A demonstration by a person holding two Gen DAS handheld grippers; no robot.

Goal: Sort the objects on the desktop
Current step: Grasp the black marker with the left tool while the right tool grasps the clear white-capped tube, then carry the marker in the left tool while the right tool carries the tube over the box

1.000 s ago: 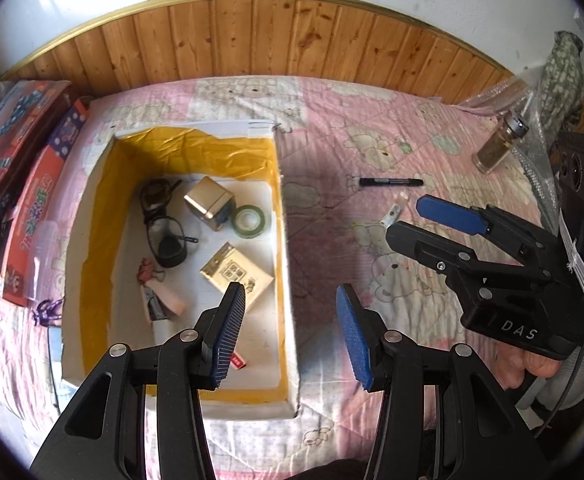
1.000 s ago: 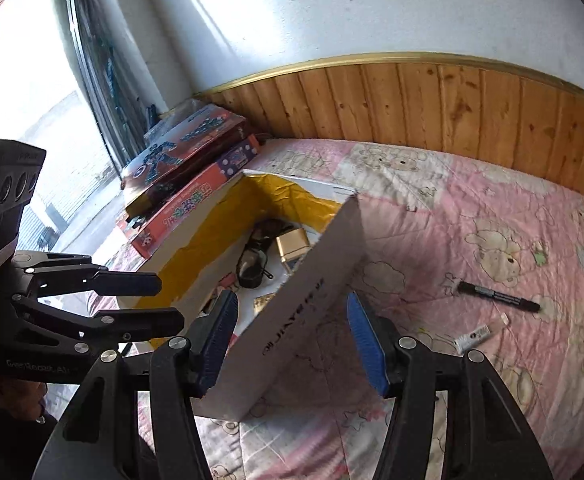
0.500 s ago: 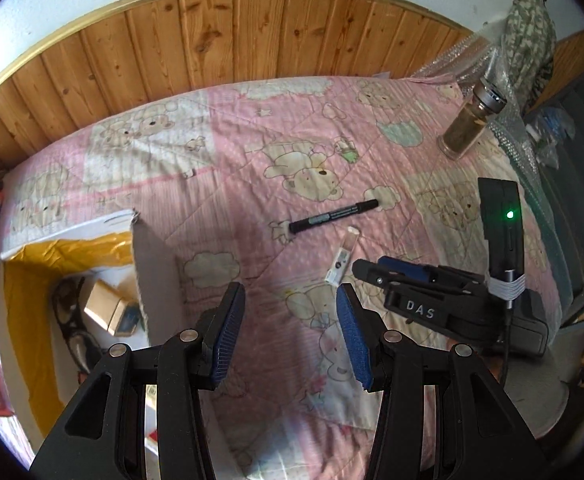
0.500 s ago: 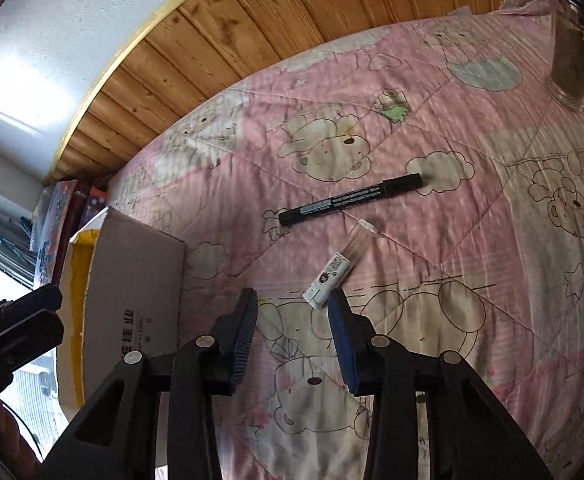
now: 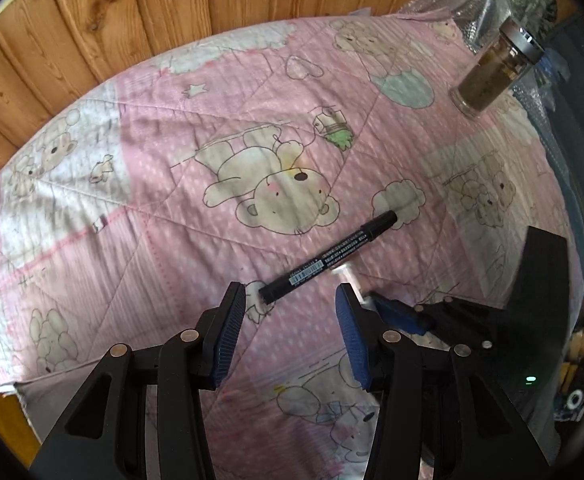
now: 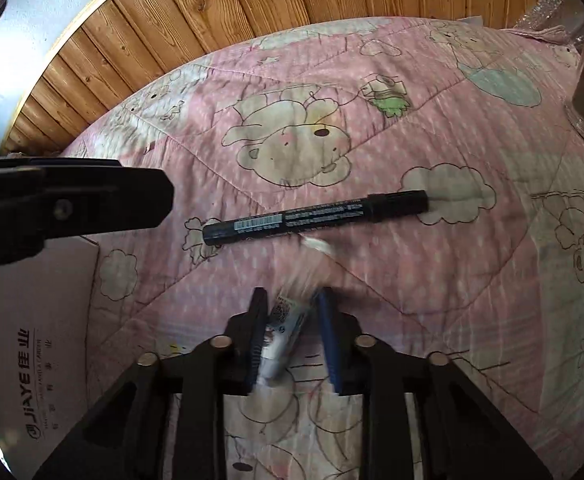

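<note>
Leftmost, a cardboard box (image 6: 32, 344) sits at the quilt's left edge. Left gripper (image 5: 290, 334) hovers with jaws wide apart, nothing between them, just short of the near end of the black marker (image 5: 328, 260). Marker lies slanted mid-quilt (image 5: 172, 184). Right gripper (image 6: 292, 340) is closing; its pads flank a small white tube (image 6: 282, 328), which lies just beside the marker on its near side. Glass jar (image 5: 492, 76) stands at the far right corner.

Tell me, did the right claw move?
Yes. The right claw went from the box over to the tube beside the pen.
</note>
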